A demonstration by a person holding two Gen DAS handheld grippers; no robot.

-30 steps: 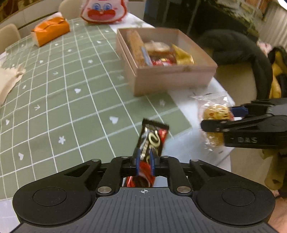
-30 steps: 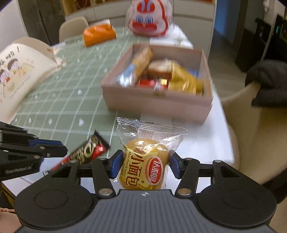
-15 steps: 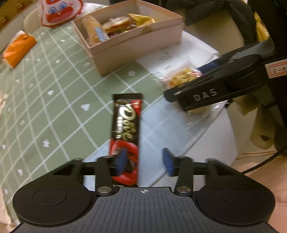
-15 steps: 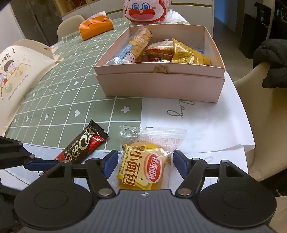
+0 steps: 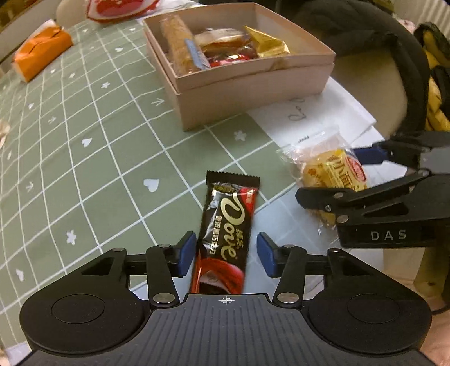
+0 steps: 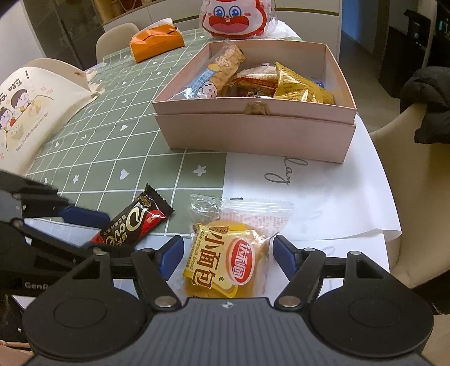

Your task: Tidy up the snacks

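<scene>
- Left hand-held gripper [image 5: 224, 252] sits at the bottom centre of its own view with the jaws spread wide. The chocolate bar [image 5: 227, 225] lies flat on the tabletop [image 5: 84, 169] between the blue pads, touching neither as far as I can tell.
- Right hand-held gripper [image 6: 225, 253] is the same deal: jaws wide apart, bread packet [image 6: 225, 253] lying between them, not pinched. Both look lined up lengthwise with their snack, so my guess is each one is set for a straight squeeze across the narrow side.
- In the left view the bread packet [image 5: 332, 171] is centre right, just beside the chocolate bar but not touching it.
- Further out, upper middle of both views, is the open pink box [image 6: 253, 132], already loaded with a long biscuit pack, a gold wrapper and some red ones. Pretty clearly that's where these two belong; there's free space along its right side.
- Way back in the upper left is an orange tissue pack [image 6: 156, 42], with a cartoon rabbit bag [image 6: 236, 17] top centre. Neither is in the way.
</scene>
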